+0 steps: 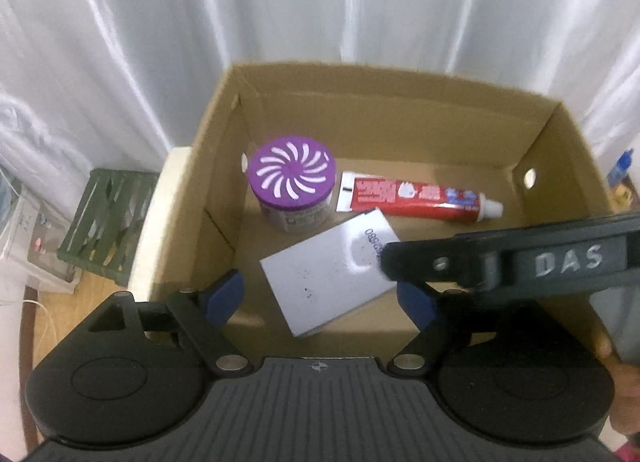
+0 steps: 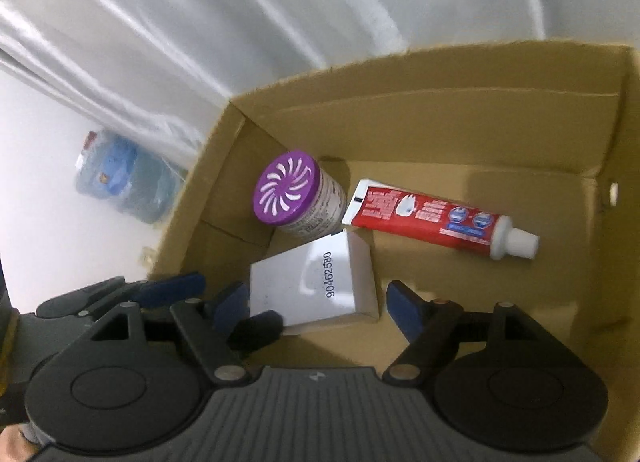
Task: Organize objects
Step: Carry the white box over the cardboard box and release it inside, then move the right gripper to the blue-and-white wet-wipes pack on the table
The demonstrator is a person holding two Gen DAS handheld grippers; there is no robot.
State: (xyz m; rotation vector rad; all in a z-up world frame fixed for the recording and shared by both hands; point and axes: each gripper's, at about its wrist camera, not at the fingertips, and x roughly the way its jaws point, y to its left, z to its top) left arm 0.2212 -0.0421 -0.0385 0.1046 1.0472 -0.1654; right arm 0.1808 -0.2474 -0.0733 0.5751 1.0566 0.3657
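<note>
both your grippers, left gripper (image 1: 320,294) and right gripper (image 2: 312,310), hang spread and empty over the cardboard box (image 1: 400,110), where white box (image 2: 316,282), toothpaste (image 2: 432,218) and purple-lidded jar (image 2: 286,188) already lie, so little seems left.

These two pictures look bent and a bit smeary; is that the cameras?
Yes: left wrist view bows the cardboard box rim, dark corners, right gripper blurred across it; right wrist view tilts the box, glare streaks the curtain, white box digits stay readable.
</note>
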